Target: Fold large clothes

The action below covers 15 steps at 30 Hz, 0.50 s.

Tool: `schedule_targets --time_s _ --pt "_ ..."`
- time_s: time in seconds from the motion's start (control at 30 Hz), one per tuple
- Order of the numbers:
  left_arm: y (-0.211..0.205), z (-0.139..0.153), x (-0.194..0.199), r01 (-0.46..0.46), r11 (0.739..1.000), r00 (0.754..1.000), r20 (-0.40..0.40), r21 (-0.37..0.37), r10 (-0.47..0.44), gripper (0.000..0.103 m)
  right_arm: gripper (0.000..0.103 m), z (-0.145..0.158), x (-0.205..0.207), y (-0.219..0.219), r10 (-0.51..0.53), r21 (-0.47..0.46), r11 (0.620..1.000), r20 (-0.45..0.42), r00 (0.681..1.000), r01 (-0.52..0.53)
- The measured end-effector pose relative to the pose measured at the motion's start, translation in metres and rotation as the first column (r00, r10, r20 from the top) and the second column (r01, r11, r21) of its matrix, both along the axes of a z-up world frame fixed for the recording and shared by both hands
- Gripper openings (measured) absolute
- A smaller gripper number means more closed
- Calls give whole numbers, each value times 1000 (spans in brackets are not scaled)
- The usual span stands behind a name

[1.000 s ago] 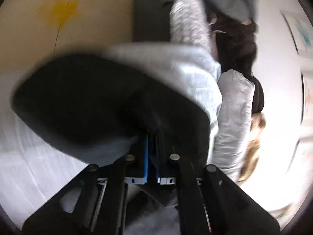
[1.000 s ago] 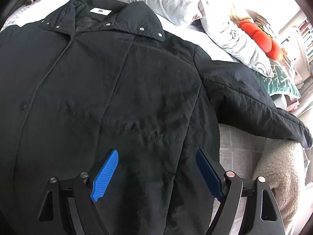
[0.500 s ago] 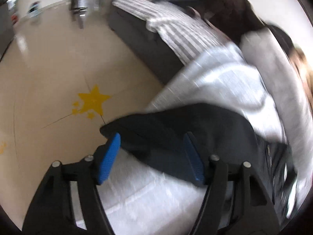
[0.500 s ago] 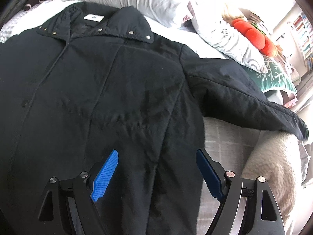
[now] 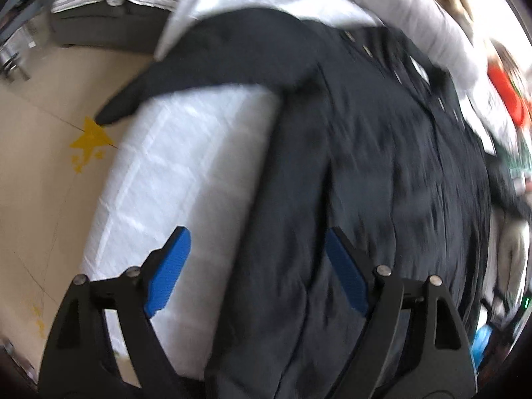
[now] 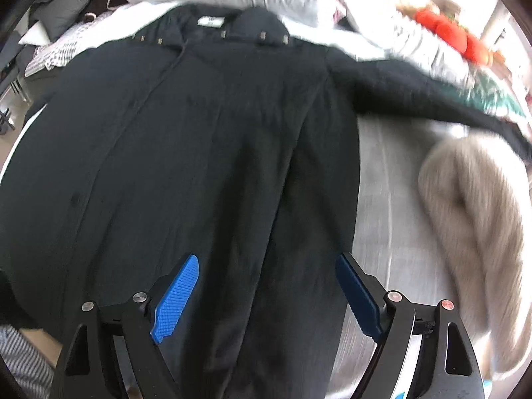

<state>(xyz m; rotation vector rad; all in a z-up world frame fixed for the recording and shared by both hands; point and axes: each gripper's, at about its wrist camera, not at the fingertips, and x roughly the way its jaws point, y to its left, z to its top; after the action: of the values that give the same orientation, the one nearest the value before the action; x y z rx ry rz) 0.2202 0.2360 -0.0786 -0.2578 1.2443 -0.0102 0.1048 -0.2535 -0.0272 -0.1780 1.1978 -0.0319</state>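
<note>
Since a second earlier the left gripper [image 5: 256, 272] had let go of the sleeve [image 5: 212, 69] and swung over the coat [image 6: 199, 153]; both grippers were spread, holding nothing. Coat lay flat on the bed [image 5: 186, 173], collar far ahead of the right gripper [image 6: 266, 299]. Judgement: grip the side hems evenly, then fold inward.

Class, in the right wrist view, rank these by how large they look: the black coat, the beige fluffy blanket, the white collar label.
1. black coat
2. beige fluffy blanket
3. white collar label
</note>
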Motion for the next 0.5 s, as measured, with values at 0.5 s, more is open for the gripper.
schedule_targets --time_s 0.5 --pt "5 -75 -92 162 944 944 -234 -287 -233 58 75 -39 -83 -68 -138 374 897 -270 953 236"
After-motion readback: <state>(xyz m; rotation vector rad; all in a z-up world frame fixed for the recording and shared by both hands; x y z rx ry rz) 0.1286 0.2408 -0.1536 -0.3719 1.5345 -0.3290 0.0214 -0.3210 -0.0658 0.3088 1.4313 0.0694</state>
